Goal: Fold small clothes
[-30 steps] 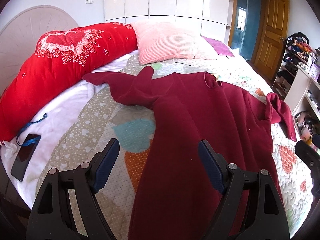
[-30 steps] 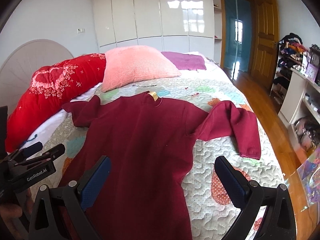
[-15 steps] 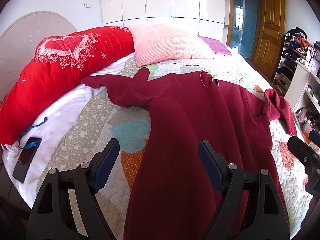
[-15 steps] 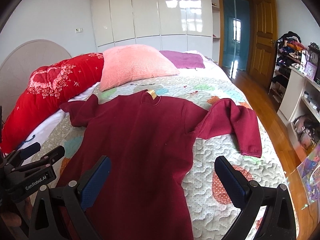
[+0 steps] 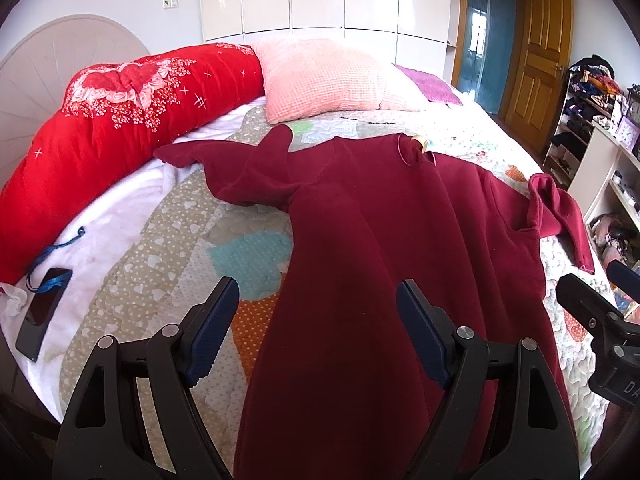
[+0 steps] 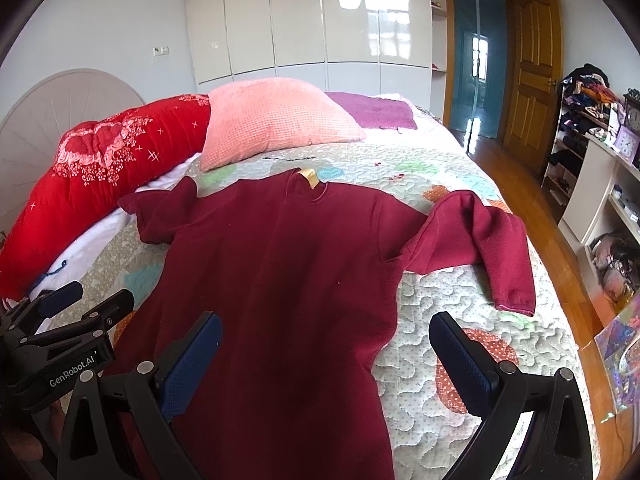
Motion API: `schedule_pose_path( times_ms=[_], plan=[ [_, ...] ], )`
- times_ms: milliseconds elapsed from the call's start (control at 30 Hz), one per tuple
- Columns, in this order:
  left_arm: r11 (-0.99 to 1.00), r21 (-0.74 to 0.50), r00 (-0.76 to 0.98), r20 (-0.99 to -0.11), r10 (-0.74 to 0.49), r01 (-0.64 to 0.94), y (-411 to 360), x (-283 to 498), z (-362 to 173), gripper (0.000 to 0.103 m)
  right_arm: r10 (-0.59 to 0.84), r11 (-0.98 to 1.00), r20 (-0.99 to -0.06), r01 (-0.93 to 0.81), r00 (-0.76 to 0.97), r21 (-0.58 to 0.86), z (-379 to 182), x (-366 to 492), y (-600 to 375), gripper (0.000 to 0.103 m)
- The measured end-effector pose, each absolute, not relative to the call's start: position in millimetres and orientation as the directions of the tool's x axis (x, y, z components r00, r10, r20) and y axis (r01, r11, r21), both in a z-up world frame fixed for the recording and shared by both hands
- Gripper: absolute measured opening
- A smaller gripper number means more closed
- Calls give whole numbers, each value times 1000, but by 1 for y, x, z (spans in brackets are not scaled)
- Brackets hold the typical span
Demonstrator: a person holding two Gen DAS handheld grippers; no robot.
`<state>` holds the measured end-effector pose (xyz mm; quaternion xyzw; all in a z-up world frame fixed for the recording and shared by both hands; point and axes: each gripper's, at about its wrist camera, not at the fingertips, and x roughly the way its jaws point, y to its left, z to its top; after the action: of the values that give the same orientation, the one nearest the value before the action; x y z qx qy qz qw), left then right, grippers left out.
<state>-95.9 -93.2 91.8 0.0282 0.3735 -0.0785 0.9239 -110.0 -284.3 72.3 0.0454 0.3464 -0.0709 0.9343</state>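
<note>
1. Left wrist view. Left gripper [image 5: 318, 330]: jaws spread wide, nothing between the pads, held above the lower part of the top [image 5: 384, 280]. Top lying flat on the quilt [image 5: 168, 248], directly ahead of and beneath the jaws. Long axis running away from the gripper, hem nearest and passing out of the lower edge, collar [image 5: 412, 148] farthest, pointing toward the pink pillow [image 5: 332, 76]. Near sleeve [image 5: 244, 172] spread ahead and to the left; far sleeve [image 5: 560, 216] bunched ahead and to the right, cuff hanging toward the bed edge. Phone [image 5: 42, 312] far left, well apart from the top. Part of the right gripper [image 5: 600, 320] visible at the right margin.

2. Right wrist view. Right gripper [image 6: 326, 362]: jaws likewise wide apart and empty, left pad over the cloth, right pad over bare quilt [image 6: 460, 292] just beyond the side seam. Top [image 6: 280, 280] ahead and slightly left, same long axis, collar tab [image 6: 308, 178] at the far end. Folded-over sleeve [image 6: 480, 240] ahead and right, clearly nearer this gripper than the other. Left gripper [image 6: 72, 320] at the lower left, beside the opposite side seam.

3. Judgement. Each sleeve likely best taken by the gripper on its own side, then folded inward across the long axis; no fold yet made.
</note>
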Motion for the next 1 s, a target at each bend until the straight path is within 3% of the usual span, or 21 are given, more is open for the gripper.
schedule_pose_path(
  times_ms=[1000],
  plan=[
    [988,-31,664,-738,-123,149,-86,-53,61,81,-95,990,-697,142,710,10,42,-53,-264,103]
  ],
)
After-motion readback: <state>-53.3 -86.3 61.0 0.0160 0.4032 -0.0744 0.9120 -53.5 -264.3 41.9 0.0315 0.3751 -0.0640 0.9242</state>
